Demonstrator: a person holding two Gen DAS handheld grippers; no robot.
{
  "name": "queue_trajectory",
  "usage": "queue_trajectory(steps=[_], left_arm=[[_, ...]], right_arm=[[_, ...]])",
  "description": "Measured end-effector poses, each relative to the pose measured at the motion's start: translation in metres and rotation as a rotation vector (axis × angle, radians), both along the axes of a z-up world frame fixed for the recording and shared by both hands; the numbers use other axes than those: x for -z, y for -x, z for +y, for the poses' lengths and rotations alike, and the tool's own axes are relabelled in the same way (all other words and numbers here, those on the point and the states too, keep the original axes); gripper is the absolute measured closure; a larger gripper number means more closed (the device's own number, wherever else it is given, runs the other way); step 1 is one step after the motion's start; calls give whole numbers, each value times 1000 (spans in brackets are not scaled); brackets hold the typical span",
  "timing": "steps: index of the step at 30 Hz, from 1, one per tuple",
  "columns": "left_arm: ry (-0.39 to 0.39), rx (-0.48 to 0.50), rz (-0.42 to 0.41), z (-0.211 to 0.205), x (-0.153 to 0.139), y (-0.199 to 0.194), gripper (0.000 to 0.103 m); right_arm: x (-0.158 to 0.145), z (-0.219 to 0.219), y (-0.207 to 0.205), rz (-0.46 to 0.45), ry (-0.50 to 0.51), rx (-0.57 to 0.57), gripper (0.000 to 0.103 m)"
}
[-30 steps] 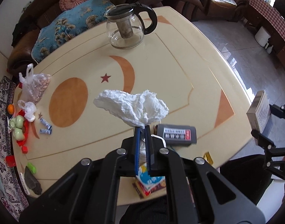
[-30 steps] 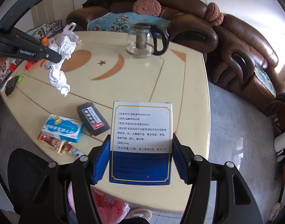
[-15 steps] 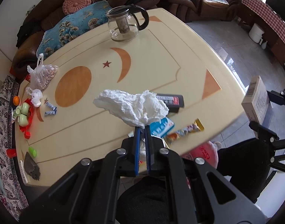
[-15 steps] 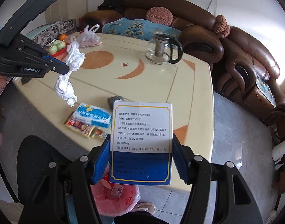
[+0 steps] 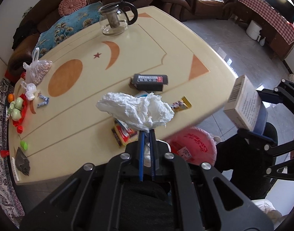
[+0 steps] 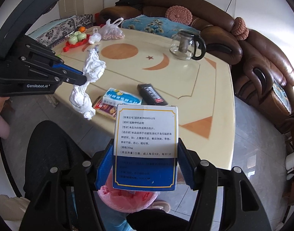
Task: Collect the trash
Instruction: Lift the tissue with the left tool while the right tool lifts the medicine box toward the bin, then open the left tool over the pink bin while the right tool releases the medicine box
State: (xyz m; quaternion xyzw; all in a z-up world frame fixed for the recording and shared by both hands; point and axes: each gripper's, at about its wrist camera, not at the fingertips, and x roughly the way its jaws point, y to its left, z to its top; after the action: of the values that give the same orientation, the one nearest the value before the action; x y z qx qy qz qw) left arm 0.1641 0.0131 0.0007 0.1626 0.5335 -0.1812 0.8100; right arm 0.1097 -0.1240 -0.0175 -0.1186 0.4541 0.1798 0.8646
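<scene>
My left gripper [image 5: 147, 131] is shut on a crumpled white tissue [image 5: 135, 110], which hangs in the air near the table's front edge; the same tissue [image 6: 87, 82] shows at the left of the right wrist view, pinched by the left gripper [image 6: 83, 79]. My right gripper [image 6: 146, 165] is shut on a white and blue medicine box [image 6: 146, 144], held off the table edge; the box [image 5: 243, 105] also appears at the right of the left wrist view. A pink-lined trash bin [image 5: 193, 146] stands on the floor below, partly hidden under the box [image 6: 127, 194].
On the cream table [image 5: 79, 115] lie a black pack [image 5: 149, 81], a blue-white box [image 6: 123, 98], a red packet [image 5: 123, 134] and a candy wrapper [image 5: 180, 105]. A glass teapot [image 5: 114, 21], a bag of nuts [image 5: 38, 70] and fruit [image 5: 16, 109] stand farther off. Brown sofas surround it.
Both grippers have pulled back from the table toward its front edge with tissue and box still held. The pink bin has come into view below them.
</scene>
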Motion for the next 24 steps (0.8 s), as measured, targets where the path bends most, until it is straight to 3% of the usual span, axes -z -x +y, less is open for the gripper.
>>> queue_trajectory(steps=[12,24], left_arm=[[-1,45,8,-17,35,44,96],[2,91,103,-35,94,69,96]], right_arm=[[24,5,28,53,-6,-13,43],[67,-2,43,131,-25,5,43]])
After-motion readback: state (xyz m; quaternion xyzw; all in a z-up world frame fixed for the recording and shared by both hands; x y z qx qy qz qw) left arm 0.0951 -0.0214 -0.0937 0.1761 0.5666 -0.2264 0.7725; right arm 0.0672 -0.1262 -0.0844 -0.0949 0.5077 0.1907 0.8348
